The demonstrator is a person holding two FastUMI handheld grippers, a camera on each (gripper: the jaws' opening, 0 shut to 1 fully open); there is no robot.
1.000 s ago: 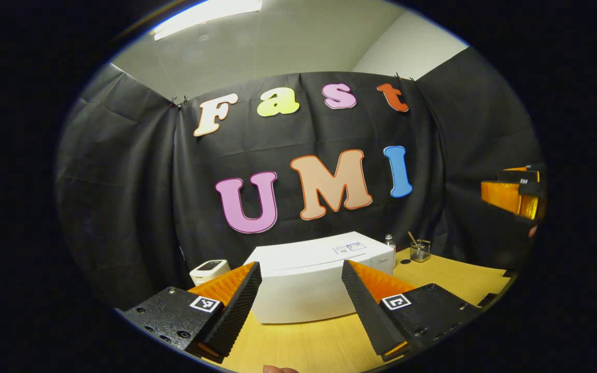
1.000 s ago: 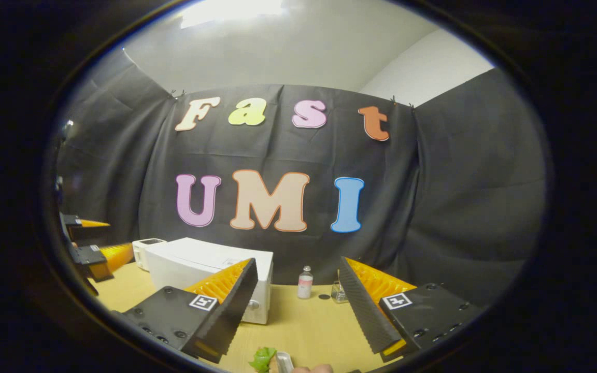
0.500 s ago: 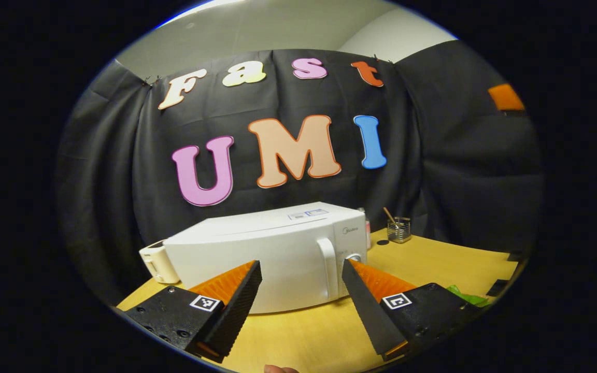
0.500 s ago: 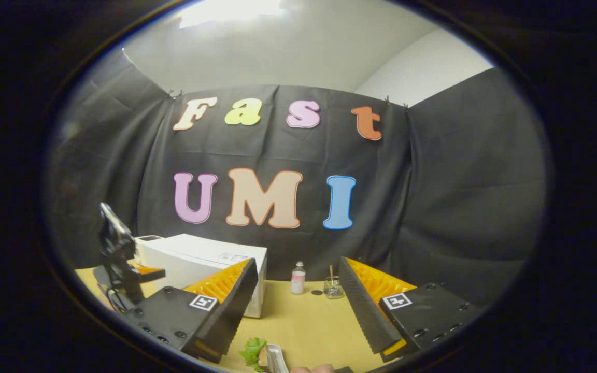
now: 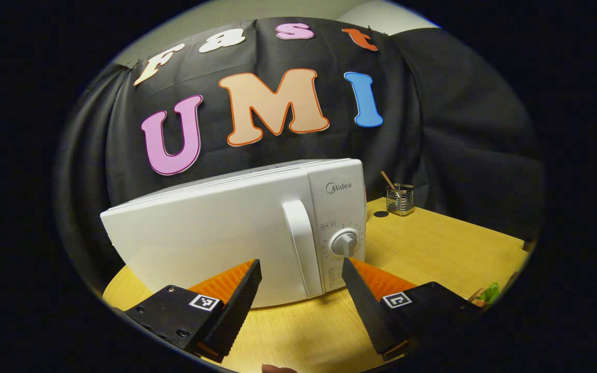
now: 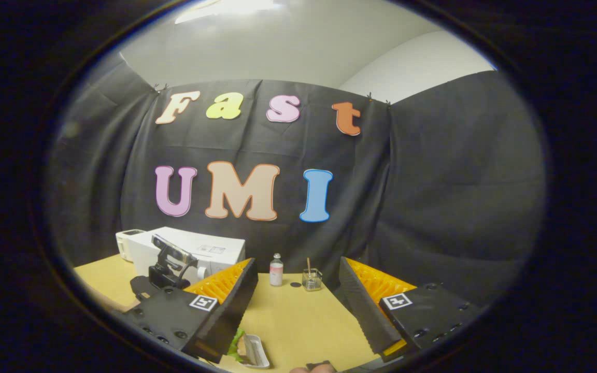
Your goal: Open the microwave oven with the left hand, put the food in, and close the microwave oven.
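Closer than half a second before, the microwave oven [image 5: 236, 233] loomed large in the left gripper view, where it had earlier sat small and farther back. It stood on the wooden bench [image 5: 433, 248] with its door shut, the upright white handle [image 5: 298, 243] just left of the round dial [image 5: 344, 242]. The left hand-held gripper [image 5: 301, 269] hung in front of the door with its fingers spread wide apart and nothing between them; the handle and the dial both showed through the gap, and the fingers touched neither.

In the right gripper view, the same oven [image 6: 195, 251] lay off to the left and farther back, with the left hand-held gripper [image 6: 166, 269] in front of it. The right hand-held gripper [image 6: 296, 282] was likewise open and empty, held above the bench [image 6: 298, 321]. Low at the bottom edge, just beside its left finger, lay the food: a small white tray [image 6: 256, 352] with a green leaf [image 6: 235, 346] at its side, resting on the bench, well apart from the oven. In the left gripper view a bit of that green [image 5: 490, 292] showed at the far right edge.

Toward the back of the bench, near the black cloth wall, stood a small bottle [image 6: 276, 270], a dark round spot [image 6: 295, 284] and a clear glass cup [image 6: 311, 280] with a stick in it. A small white device [image 6: 127, 243] sat behind the oven on its left.
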